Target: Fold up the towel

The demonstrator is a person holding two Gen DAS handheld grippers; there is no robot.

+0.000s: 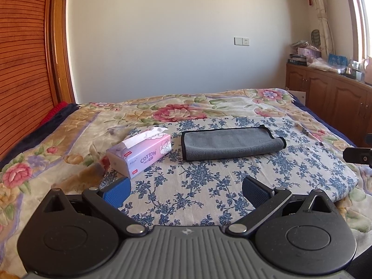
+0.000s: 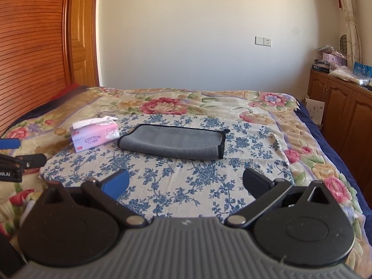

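Observation:
A grey towel (image 1: 231,143) with black edging lies folded in a long rectangle on a blue-flowered cloth (image 1: 209,186) on the bed. It also shows in the right wrist view (image 2: 173,141). My left gripper (image 1: 186,191) is open and empty, held above the cloth in front of the towel. My right gripper (image 2: 186,182) is open and empty too, in front of the towel. Part of the right gripper shows at the left view's right edge (image 1: 358,154), and part of the left gripper shows at the right view's left edge (image 2: 14,162).
A pink tissue pack (image 1: 139,152) lies left of the towel, also in the right wrist view (image 2: 95,136). A flowered bedspread (image 1: 174,109) covers the bed. A wooden headboard (image 1: 23,69) stands at the left, wooden cabinets (image 1: 337,102) with clutter at the right.

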